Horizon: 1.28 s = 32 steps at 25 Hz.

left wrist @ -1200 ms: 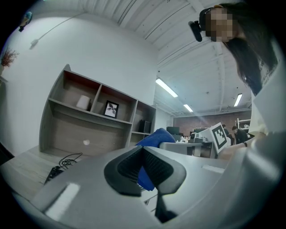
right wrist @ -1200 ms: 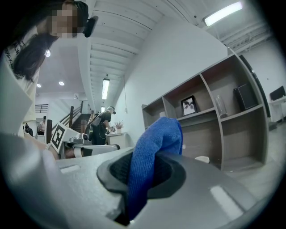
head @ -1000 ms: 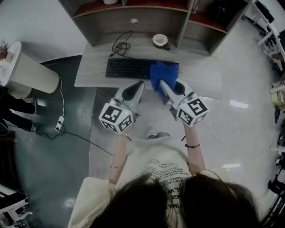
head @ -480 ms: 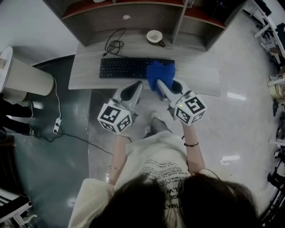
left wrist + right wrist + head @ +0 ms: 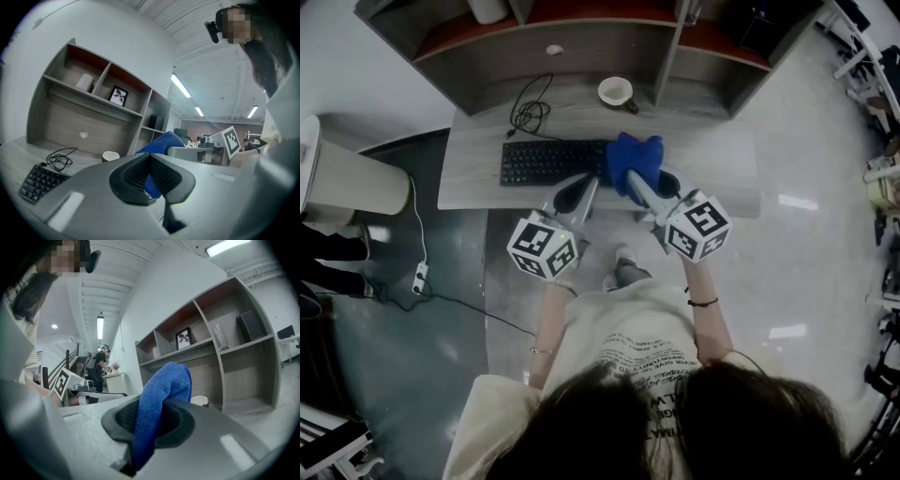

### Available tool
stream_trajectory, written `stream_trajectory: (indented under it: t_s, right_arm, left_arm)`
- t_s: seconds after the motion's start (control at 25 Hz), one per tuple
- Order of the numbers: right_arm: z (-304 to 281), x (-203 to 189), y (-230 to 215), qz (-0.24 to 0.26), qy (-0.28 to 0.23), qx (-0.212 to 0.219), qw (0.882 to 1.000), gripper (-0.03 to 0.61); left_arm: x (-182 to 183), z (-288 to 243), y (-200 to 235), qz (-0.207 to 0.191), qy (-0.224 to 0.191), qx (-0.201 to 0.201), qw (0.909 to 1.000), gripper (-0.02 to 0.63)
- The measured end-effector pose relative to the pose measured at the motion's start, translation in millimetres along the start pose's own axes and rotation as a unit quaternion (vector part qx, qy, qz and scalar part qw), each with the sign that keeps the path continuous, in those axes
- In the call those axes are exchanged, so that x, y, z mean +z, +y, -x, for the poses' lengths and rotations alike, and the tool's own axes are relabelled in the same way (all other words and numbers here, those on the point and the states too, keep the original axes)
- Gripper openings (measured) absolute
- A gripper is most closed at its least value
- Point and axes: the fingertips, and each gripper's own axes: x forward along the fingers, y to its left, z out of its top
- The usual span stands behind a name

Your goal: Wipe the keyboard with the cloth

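While left tongs [image 5: 588,182] sit closed, right tongs [image 5: 630,175] pinch the cloth [image 5: 637,153] over the keyboard [image 5: 542,162].

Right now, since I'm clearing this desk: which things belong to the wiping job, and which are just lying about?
Job in hand: cloth, clamped in the right hand-held gripper; keyboard.
Lying about: cup; coiled cable; framed picture.

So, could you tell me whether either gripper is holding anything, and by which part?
The right gripper holds the blue cloth, its fingers pinching a bunched fold; the left gripper is shut on nothing.
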Motion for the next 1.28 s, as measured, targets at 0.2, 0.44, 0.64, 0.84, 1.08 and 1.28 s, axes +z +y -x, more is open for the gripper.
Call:
stream_trajectory:
  t_s: [0.2, 0.44, 0.64, 0.84, 1.08, 1.28]
  right_arm:
    - [-6.7, 1.1, -28.5, -0.008, 0.006, -0.004, 1.000, 0.058]
    - [-13.3, -2.3, -57.6, -0.022, 0.017, -0.007, 1.000, 0.058]
    - [-17.3, -9.5, -73.5, -0.029, 0.028, 0.000, 0.999, 0.058]
    - [-15.5, -16.7, -90.6, -0.036, 0.040, -0.002, 0.999, 0.058]
    - [-6.5, -26.2, -107.8, -0.040, 0.050, -0.011, 0.998, 0.058]
    - [4.5, -36.6, -121.1, -0.043, 0.067, -0.028, 0.996, 0.058]
  left_arm:
    - [-2.5, -26.8, 9.3, 0.009, 0.008, -0.002, 0.9999, -0.012]
    - [-6.7, -53.3, 18.5, 0.018, 0.020, -0.003, 0.9996, -0.012]
    - [-16.3, -70.5, 23.9, 0.029, 0.032, -0.004, 0.9991, -0.012]
    - [-25.0, -87.1, 23.1, 0.040, 0.042, -0.009, 0.9983, -0.012]
    - [-40.8, -103.6, 15.8, 0.048, 0.055, -0.013, 0.9973, -0.012]
    - [-52.9, -116.2, 14.6, 0.060, 0.069, -0.014, 0.9957, -0.012]
